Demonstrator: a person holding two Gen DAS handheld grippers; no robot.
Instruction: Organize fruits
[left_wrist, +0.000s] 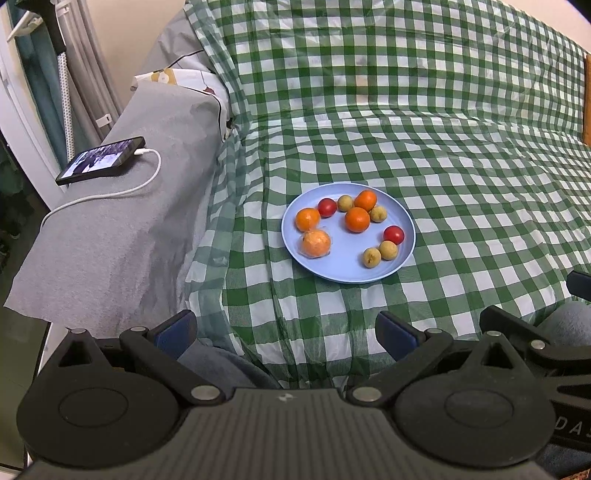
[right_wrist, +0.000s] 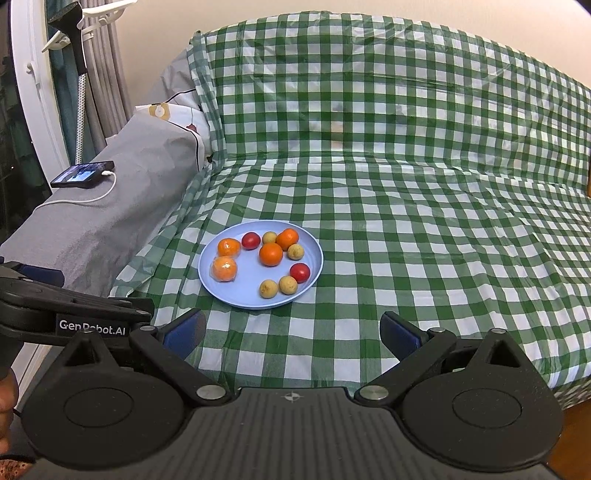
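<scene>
Both grippers — left gripper (left_wrist: 284, 332), right gripper (right_wrist: 291, 330) — gape empty (well short of the plate (left_wrist: 332, 271)).

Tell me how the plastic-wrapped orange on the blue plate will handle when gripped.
The wrapped orange looks round, so it would probably roll if nudged. Its clear film looks loose and glossy, so jaws may slip or catch only wrap. It likely weighs more than the small tan fruits.

Green-and-white checked cloth (right_wrist: 406, 206) draped over sofa seat and backrest. Grey cover (left_wrist: 122, 221) over armrest at left, bearing phone (left_wrist: 101, 160) with lit screen, white cable (left_wrist: 122, 192) plugged in. Patterned cushion (right_wrist: 181, 114) behind armrest.
</scene>
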